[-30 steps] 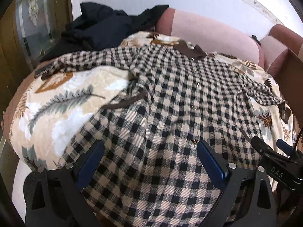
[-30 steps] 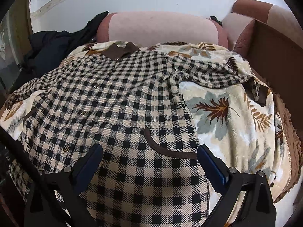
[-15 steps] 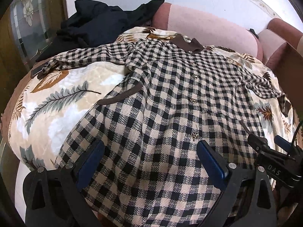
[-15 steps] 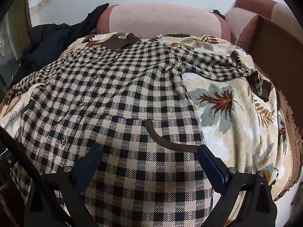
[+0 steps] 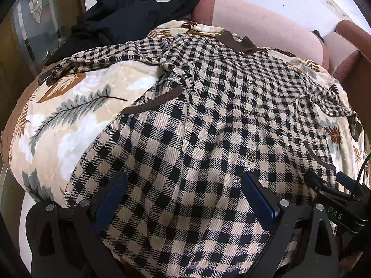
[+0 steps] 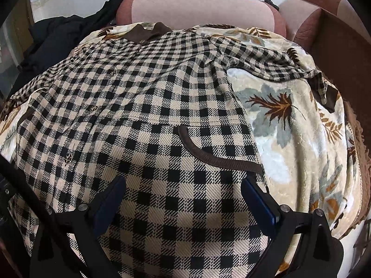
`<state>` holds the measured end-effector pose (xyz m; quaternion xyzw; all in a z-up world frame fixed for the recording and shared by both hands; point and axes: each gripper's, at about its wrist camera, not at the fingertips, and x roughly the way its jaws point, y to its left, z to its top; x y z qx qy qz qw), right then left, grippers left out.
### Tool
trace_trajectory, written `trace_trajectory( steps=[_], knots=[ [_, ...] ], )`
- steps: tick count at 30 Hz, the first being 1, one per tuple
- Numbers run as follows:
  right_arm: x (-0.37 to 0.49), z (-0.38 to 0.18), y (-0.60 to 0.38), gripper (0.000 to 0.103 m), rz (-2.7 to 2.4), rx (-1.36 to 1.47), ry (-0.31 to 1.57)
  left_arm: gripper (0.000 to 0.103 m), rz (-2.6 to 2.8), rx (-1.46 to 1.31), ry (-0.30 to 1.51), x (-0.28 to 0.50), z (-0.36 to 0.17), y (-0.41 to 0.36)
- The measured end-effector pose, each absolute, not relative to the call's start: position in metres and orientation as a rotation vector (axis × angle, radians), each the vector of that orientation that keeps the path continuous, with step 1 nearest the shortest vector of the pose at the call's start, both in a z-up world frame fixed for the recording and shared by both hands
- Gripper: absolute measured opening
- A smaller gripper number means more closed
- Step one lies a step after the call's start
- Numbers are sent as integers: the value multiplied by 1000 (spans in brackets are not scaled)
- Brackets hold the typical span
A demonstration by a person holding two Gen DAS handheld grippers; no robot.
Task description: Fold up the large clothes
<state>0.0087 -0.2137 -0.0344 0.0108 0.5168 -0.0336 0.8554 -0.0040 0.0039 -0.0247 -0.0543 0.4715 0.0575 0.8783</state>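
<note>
Barely begun: one checked shirt point(image 5: 208, 120) lying face up, unfolded, across a leaf-print blanket point(image 5: 69, 120) on a sofa point(image 6: 197, 7), both sleeves spread wide, buttons fastened. All folds left to make. Two grippers, left point(image 5: 184, 193) and right point(image 6: 183, 197), fingers spread wide, grasping nothing, poised over the hem. One dark garment pile point(image 5: 129, 11) heaped at the back corner.
</note>
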Motion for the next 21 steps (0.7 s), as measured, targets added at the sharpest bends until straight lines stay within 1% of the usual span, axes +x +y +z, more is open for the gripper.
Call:
trace_trajectory(
  steps=[21],
  knots=[
    [9, -39, -211, 101, -60, 22, 1093, 98, 131, -72, 1011, -3, -29, -4]
  ],
)
